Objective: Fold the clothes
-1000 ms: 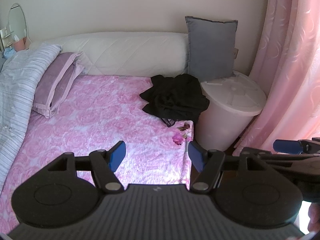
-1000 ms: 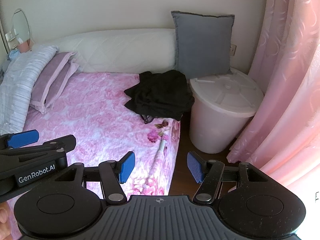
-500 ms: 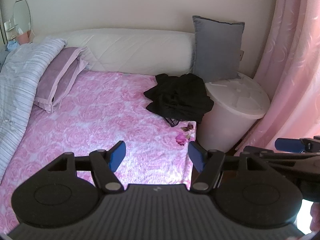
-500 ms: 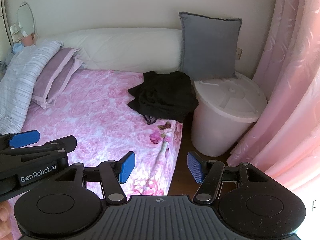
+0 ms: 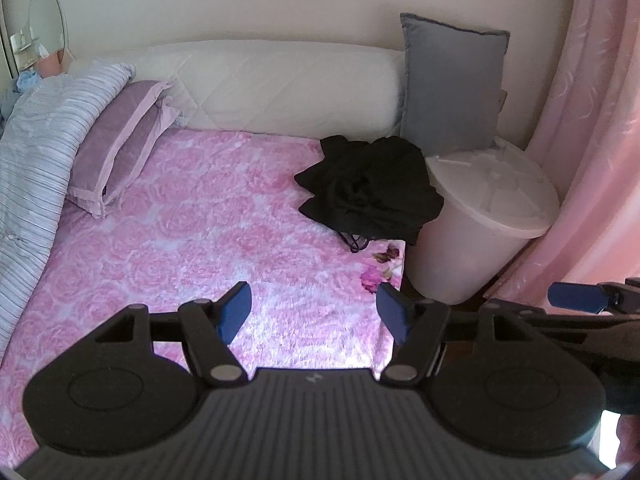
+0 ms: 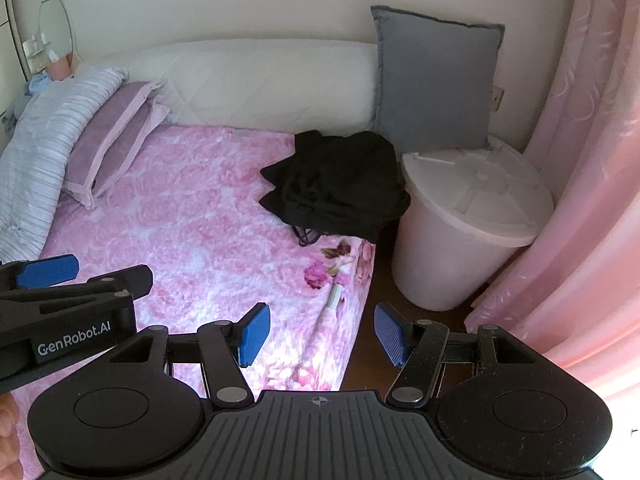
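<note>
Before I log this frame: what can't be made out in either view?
- Black clothes: a crumpled heap; the garment type is unclear in both views.
- Items by the mirror: too small.
- Bed's near end: hidden behind both tongs, left and right.

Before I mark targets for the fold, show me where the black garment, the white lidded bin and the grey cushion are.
black garment (image 5: 370,188), left wrist view, middle of the crumpled heap.
white lidded bin (image 5: 492,186), left wrist view, centre of the lid.
grey cushion (image 6: 436,84), right wrist view, middle of its front face.
</note>
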Demonstrator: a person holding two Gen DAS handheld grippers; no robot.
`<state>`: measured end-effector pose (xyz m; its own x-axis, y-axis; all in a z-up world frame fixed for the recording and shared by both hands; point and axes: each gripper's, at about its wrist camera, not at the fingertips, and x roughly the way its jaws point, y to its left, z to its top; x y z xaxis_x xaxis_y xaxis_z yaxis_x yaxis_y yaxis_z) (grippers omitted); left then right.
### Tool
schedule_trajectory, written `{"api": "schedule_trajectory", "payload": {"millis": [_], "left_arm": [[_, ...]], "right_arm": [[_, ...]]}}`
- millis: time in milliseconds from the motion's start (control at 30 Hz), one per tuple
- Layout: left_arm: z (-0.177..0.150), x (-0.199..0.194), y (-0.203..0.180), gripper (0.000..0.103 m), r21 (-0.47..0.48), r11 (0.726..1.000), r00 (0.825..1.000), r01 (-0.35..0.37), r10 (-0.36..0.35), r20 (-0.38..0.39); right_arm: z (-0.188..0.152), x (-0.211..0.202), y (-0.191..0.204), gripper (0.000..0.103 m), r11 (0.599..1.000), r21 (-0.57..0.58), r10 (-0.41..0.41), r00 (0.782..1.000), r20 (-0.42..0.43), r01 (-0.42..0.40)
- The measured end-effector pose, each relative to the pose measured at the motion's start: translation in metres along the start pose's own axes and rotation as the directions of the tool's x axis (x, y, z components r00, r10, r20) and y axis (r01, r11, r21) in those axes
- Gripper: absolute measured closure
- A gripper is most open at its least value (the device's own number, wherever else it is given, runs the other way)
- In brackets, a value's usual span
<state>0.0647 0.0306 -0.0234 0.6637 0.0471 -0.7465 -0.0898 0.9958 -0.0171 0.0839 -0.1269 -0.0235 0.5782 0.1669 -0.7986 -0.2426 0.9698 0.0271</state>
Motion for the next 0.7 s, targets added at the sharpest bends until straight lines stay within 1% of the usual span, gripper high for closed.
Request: {"api": "schedule_trajectory", "payload": {"millis": [200,433,633,700], "left_arm": [[0.024,0.039,-0.01,0.037,-0.006,0.999,0.999,-0.036,0.035,-0.04],[0.061,0.094,-0.019,0.037,-0.02,0.997,0.992,-0.07,0.068,-0.106],[0.094,0.146,-0.034,0.037,-0.019,0.998,0.985,-0.067,0.063,-0.16],[0.103,0.164,-0.037,0.037,-0.024,0.998,0.982,-0.054,0.048,-0.185]], "right_arm": [[0.021,0.039,-0.016,0.041,1.0,-0.008,0.026,0.999,-0.041,-0.026],[0.061,0.096,-0.044,0.041,0.999,-0.008,0.053,0.993,-0.109,-0.054],[0.096,0.136,-0.073,0.041,0.999,0.004,0.054,0.987,-0.148,-0.054],[0.106,0.149,-0.084,0.041,0.999,0.014,0.05,0.986,-0.161,-0.048]]}}
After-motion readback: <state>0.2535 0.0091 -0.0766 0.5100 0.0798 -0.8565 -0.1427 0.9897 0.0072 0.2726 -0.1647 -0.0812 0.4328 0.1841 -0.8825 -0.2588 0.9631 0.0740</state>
